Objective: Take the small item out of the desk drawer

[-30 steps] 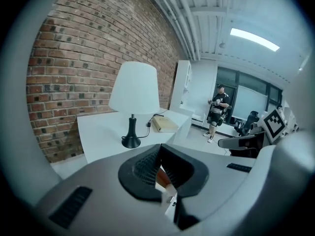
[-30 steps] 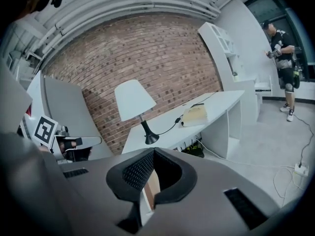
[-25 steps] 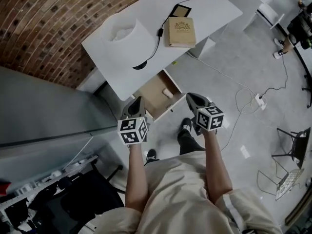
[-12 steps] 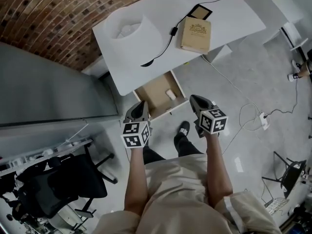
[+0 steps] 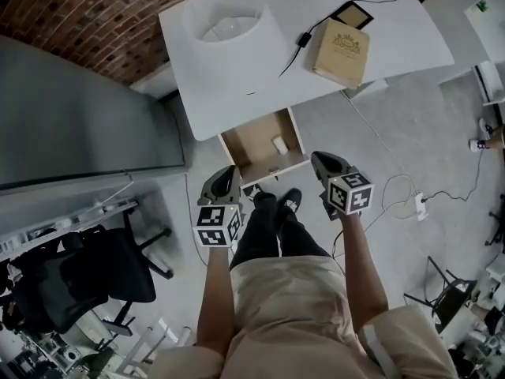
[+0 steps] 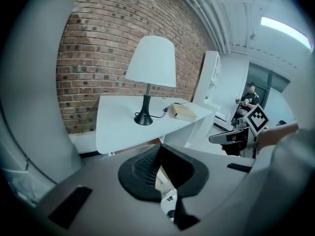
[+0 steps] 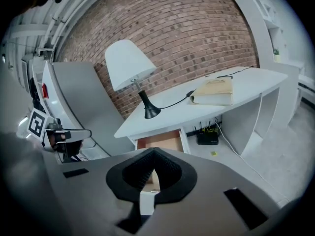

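Left gripper (image 5: 228,174) and right gripper (image 5: 320,161) are pressed together and empty; the small item (image 5: 279,144) in the centre-frame drawer (image 5: 251,147) looks light and stiff, so pinch its sides.

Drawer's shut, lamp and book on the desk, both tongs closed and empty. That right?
No. The drawer is open, not shut: the head view shows it pulled out with a small pale item inside. The rest holds: lamp and book on the desk, left tongs and right tongs closed and empty.
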`<state>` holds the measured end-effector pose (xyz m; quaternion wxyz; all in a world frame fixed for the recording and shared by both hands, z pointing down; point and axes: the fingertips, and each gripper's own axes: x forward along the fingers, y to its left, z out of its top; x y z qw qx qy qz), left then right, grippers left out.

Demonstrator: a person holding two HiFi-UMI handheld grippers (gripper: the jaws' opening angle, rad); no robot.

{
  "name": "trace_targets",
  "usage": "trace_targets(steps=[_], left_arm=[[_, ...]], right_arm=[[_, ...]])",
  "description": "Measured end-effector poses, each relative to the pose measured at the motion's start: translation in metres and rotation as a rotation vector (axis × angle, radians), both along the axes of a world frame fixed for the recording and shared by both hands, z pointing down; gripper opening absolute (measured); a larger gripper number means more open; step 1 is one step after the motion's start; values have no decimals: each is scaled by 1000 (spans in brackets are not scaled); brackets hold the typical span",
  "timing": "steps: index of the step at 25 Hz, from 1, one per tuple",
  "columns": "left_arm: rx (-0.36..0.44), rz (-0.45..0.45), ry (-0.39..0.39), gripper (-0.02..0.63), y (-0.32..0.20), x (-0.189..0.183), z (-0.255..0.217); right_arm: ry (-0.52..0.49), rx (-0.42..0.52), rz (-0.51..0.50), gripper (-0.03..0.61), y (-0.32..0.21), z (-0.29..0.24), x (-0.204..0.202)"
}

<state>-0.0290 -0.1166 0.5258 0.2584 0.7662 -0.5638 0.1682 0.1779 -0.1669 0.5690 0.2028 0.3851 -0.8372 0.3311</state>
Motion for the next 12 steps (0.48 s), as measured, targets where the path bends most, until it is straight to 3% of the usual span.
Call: trace_targets(steps=[12], left_arm=[[-81,-12,39,17,-5,0,85]], right_arm=[[138,-40,-196,25,-11,91,-54]])
